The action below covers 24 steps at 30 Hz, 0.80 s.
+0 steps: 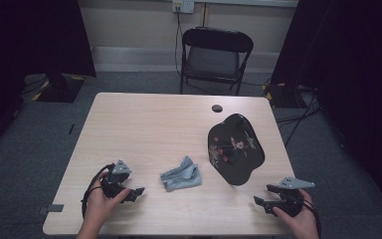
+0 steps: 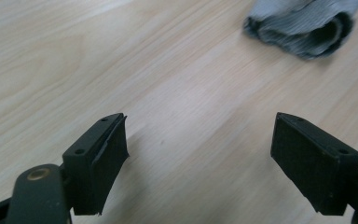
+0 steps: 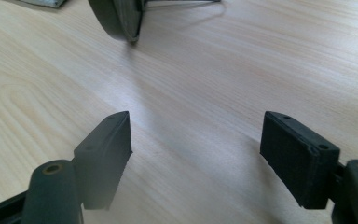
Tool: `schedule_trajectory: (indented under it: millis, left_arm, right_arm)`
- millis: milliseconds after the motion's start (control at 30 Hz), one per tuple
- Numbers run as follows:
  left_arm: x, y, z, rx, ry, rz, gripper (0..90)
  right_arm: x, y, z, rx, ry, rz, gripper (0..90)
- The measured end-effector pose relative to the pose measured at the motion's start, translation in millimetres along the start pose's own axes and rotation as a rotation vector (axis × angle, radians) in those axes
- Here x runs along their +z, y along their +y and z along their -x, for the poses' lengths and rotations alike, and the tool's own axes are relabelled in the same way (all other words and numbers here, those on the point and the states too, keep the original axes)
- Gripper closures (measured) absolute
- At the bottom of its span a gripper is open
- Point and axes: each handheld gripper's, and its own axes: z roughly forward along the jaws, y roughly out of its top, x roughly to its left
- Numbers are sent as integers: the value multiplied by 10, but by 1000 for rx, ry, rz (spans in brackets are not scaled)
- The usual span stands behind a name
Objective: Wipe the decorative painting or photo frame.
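Observation:
A crumpled grey cloth lies on the light wooden table, in front of centre. To its right rests a black decorated tray with a figure painted on it. My left gripper is held near the front left, pointing right toward the cloth, jaws open and empty. In the left gripper view the grey cloth sits beyond the open jaws, top right. My right gripper is at the front right, open and empty, pointing left. The right gripper view shows the tray's dark edge ahead.
A small dark round spot marks the table's far side. A black folding chair stands beyond the table. Cables trail over the grey floor at the right. Dark curtains hang at both sides.

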Motion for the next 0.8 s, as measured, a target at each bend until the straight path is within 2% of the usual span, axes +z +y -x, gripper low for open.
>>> schedule_trajectory:
  millis: [67,167,333,433,500,633,800]
  left_arm:
    - [21,-31,-22,-14,9,-15,183]
    - [20,-50,-39,-2,5,-7,176]
    - [43,-71,-35,45,26,1,152]
    - [45,-93,-43,40,26,20,146]
    - [45,-109,-58,51,28,30,138]
    - [63,-140,-69,40,27,58,97]
    - [80,-156,-89,42,34,68,50]
  right_arm:
    - [14,-8,4,-14,-15,-2,240]
    - [42,-25,9,-2,-8,-11,235]
    - [61,-35,8,-12,-8,-3,210]
    - [75,-45,3,-7,-17,12,201]
    - [92,-51,-7,-35,-34,16,199]
    - [111,-43,-34,-68,-65,2,197]
    - [124,-35,-36,-76,-72,-1,180]
